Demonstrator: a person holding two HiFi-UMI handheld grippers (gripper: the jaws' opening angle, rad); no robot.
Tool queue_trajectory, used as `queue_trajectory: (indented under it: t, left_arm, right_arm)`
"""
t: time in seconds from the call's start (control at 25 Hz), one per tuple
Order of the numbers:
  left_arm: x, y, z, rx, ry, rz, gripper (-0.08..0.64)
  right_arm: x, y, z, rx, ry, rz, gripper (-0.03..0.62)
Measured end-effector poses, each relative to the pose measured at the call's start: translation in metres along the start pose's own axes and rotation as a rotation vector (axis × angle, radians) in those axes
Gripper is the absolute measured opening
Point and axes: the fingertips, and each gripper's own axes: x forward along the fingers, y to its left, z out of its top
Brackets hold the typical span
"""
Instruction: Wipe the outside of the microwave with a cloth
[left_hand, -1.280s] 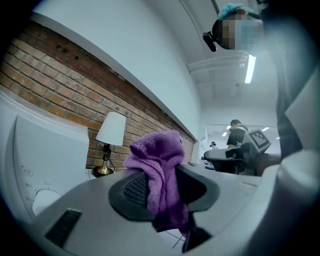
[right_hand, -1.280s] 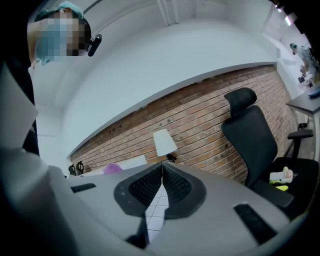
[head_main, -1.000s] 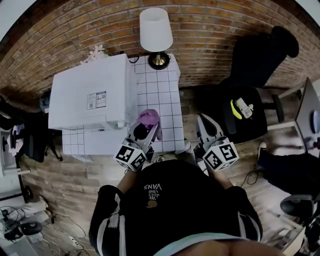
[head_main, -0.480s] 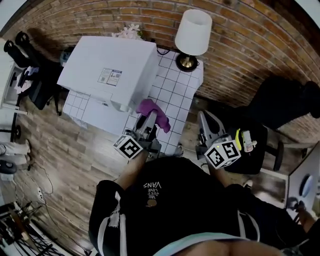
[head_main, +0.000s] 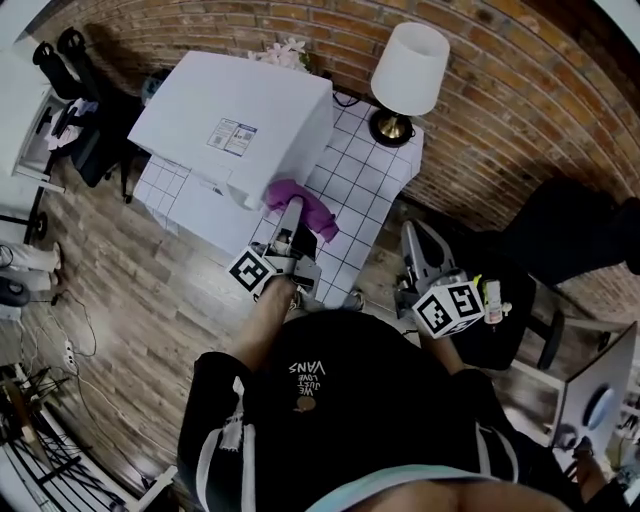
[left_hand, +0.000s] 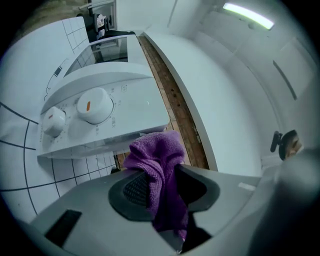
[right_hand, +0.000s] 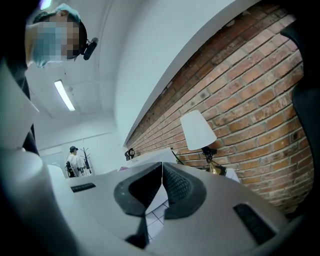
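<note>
The microwave (head_main: 235, 120) stands on the tiled table (head_main: 375, 180), its wiping seemingly barely begun, as the left gripper (head_main: 289, 228) clenches the purple cloth (head_main: 303, 205) by its control-panel corner and the right gripper (head_main: 414, 245) hangs closed, empty.

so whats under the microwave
The microwave sits on the white tiled table. The tiles directly beneath it are covered by its body, so nothing more can be told there.
</note>
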Motion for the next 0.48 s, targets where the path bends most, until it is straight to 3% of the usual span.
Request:
queue_trajectory:
  t: [0.48]
  left_arm:
    - [0.078,0.027,-0.002,-0.023,0.015,-0.053,0.140]
  right_arm:
    - [-0.021,-0.031,0.004,0.010,-0.013,-0.089,0.003]
